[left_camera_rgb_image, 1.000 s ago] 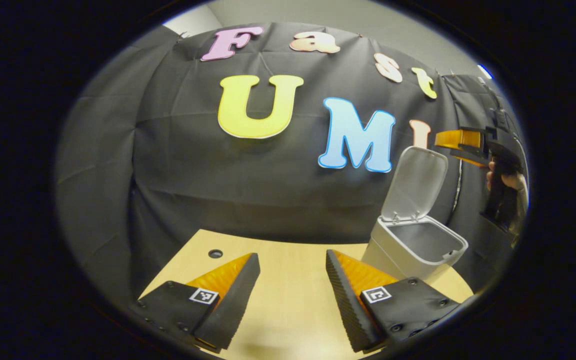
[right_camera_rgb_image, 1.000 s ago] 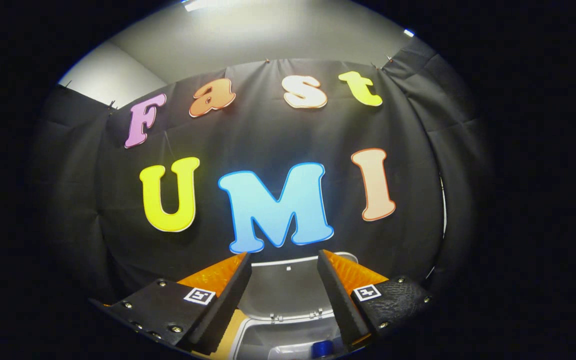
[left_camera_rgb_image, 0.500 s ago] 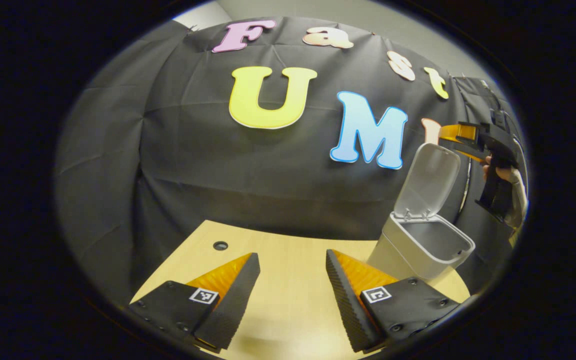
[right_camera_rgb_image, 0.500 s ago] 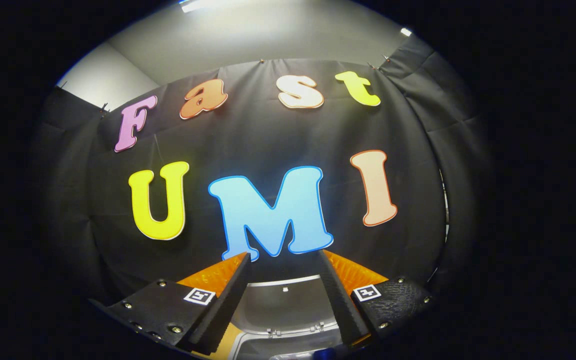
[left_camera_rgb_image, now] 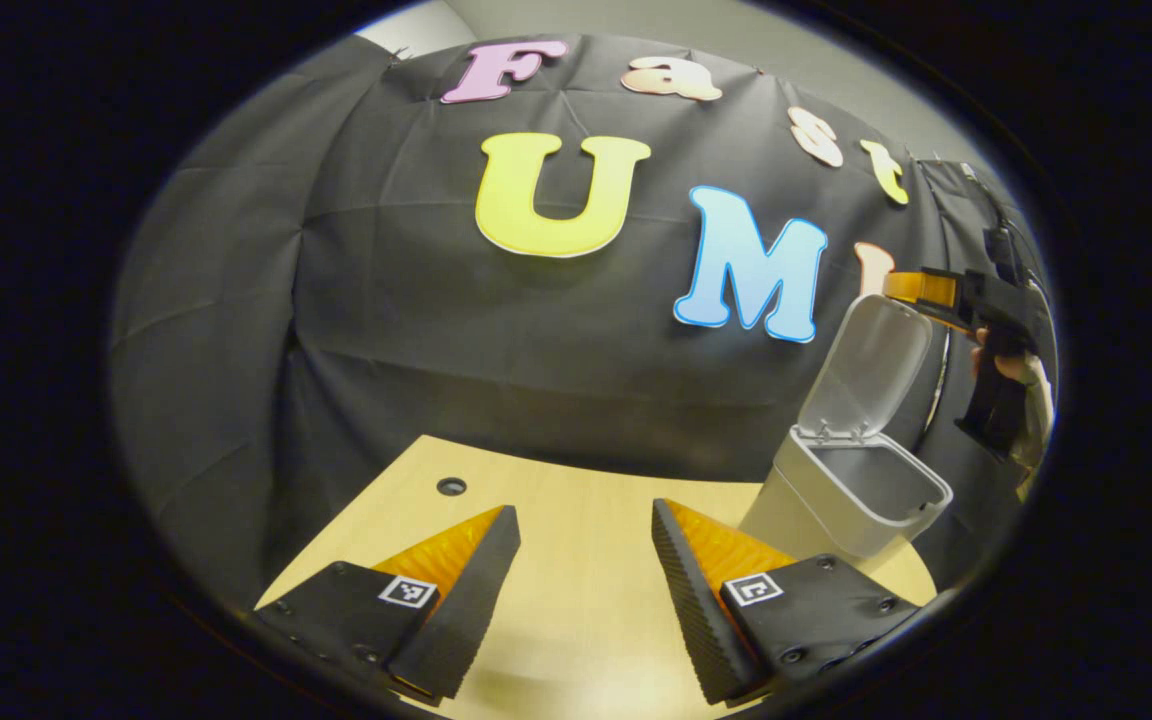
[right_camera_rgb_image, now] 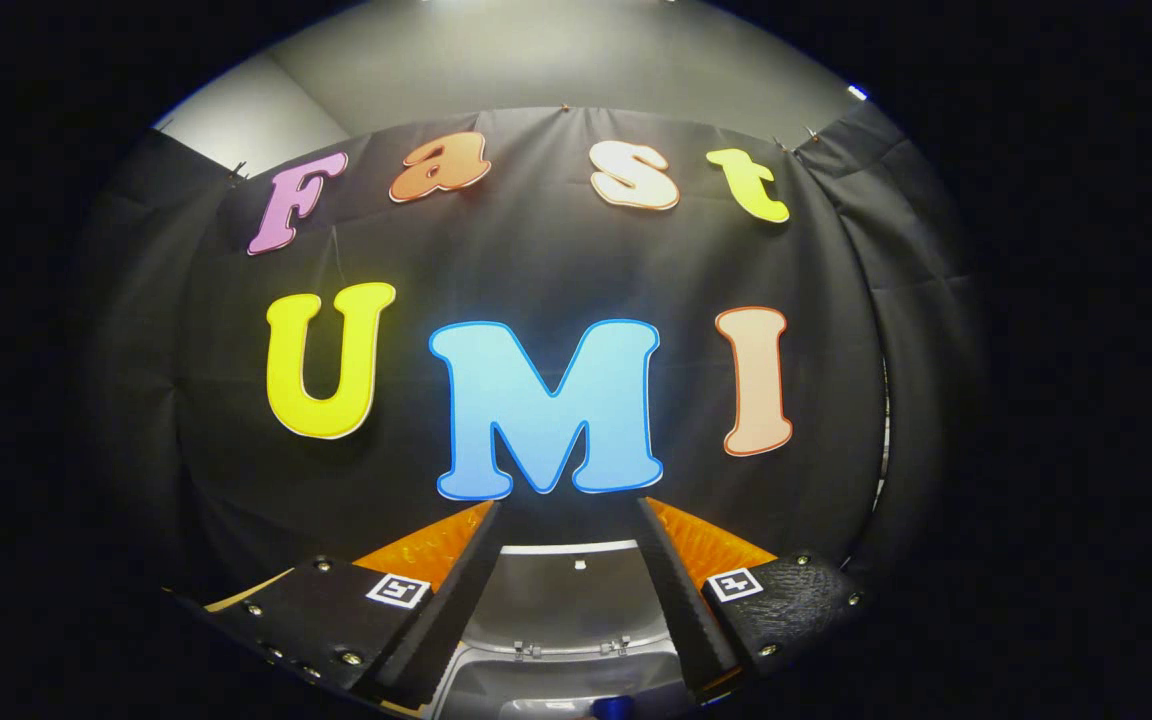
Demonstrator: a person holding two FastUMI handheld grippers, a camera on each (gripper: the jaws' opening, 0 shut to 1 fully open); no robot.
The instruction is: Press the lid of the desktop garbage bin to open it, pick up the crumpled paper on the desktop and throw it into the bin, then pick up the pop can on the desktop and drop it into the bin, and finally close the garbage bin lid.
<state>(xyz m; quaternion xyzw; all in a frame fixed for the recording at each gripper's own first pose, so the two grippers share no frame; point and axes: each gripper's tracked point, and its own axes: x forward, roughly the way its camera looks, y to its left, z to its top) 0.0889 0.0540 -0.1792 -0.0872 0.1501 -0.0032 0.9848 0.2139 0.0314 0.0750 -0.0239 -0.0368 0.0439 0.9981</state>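
Observation:
The grey desktop bin [left_camera_rgb_image: 796, 505] stands on the right of the wooden table [left_camera_rgb_image: 576, 600], its lid [left_camera_rgb_image: 868, 362] raised upright. My left gripper [left_camera_rgb_image: 583, 512] hovers open over the table, left of the bin, with nothing between its fingers. Farther off, the right gripper [left_camera_rgb_image: 921, 288] sits level with the lid's top edge, held by a hand [left_camera_rgb_image: 1008, 365]. In the right gripper view, my right gripper [right_camera_rgb_image: 568, 506] is open above the bin's rim [right_camera_rgb_image: 476, 668], with the lid's inner face [right_camera_rgb_image: 566, 600] seen between its fingers. A blue pop can [right_camera_rgb_image: 614, 707] peeks up from inside the bin.
A small round hole [left_camera_rgb_image: 451, 486] marks the table's far left part. The black cloth wall stands close behind the table and the bin. The table's edge curves off to the right, just past the bin.
The left gripper view has swung slightly left, so the bin sits farther right. The right gripper has risen a little over the bin and stays open near the lid's top edge.

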